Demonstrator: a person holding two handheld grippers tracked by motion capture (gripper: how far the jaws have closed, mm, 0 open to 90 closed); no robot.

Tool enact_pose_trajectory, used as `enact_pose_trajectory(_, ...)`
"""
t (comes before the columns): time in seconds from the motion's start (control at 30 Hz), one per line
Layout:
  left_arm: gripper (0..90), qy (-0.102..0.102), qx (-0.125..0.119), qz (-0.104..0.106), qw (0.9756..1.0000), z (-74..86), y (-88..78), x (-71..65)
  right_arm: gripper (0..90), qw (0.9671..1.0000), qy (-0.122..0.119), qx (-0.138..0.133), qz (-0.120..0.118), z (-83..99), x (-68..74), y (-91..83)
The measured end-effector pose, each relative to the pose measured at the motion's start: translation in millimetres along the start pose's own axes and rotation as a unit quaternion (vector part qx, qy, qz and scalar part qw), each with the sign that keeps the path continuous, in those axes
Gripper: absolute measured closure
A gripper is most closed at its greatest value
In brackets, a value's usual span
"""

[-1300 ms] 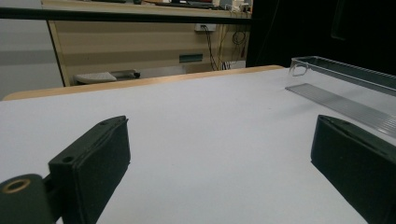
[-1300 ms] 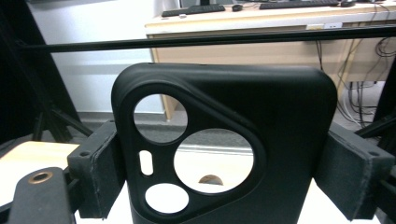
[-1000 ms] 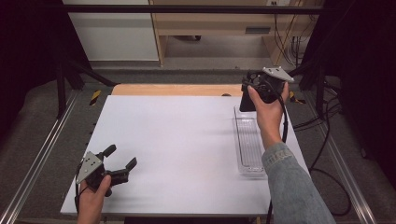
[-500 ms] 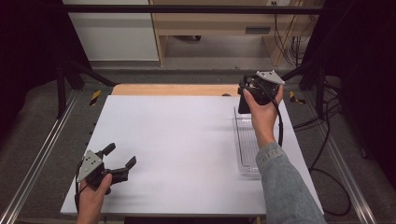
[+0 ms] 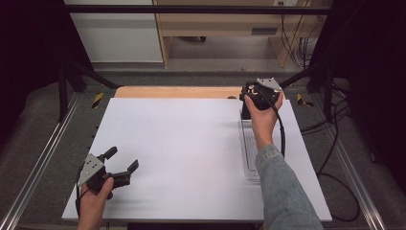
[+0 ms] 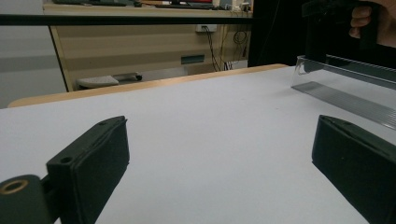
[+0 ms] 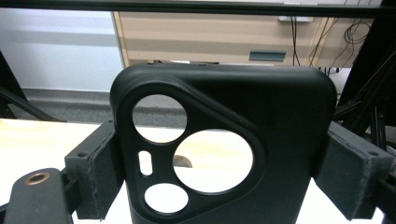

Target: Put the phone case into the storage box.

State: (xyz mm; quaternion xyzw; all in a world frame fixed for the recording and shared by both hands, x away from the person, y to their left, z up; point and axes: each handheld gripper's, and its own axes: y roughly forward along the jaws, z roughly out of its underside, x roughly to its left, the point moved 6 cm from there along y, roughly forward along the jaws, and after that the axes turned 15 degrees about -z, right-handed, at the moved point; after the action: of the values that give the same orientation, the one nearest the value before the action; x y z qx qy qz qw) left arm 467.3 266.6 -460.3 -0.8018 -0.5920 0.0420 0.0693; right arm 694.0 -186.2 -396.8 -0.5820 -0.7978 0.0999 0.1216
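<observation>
A black phone case [image 7: 289, 140] with a three-cornered camera cut-out stands upright between the pads of my right gripper [image 7: 227, 170], which is shut on its two sides. From above, the right gripper [image 5: 253, 96] hangs over the far end of a clear plastic tray [image 5: 249, 158], with the case [image 5: 245, 109] pointing down at the tray's far rim. My left gripper [image 5: 122, 159] rests low at the near left of the white table top [image 5: 182, 139], jaws wide open with nothing between them [image 6: 219, 158]. The left gripper view has the tray [image 6: 345, 88] and the held case [image 6: 317, 42] at its far right.
The long tray lies along the table's right side. A wooden strip [image 5: 172, 92] borders the far edge. Metal rails [image 5: 43, 163] run beside the table, and cables [image 5: 335, 158] trail on the floor at the right. Cabinets stand behind.
My right hand has come down and slightly left with the phone case, closer to the tray's far end. The left gripper has kept still.
</observation>
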Motion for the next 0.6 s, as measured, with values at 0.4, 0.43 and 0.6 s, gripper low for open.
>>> enact_pose_trajectory(0.4,4.2,-0.001,0.0,-0.002,1.0,-0.4,-1.0,2.8,13.2,1.0,0.005,0.004,0.007,11.4,-3.8,5.3)
enact_pose_trajectory(0.43,4.2,0.0,0.0,-0.002,1.0,-0.3,-0.9,2.5,13.2,1.0,0.004,0.004,0.008,12.2,-4.1,5.6)
enact_pose_trajectory(0.6,4.2,0.0,0.001,0.0,1.0,-0.2,-0.9,1.8,13.2,0.9999,0.007,0.007,0.008,16.4,-4.9,6.7)
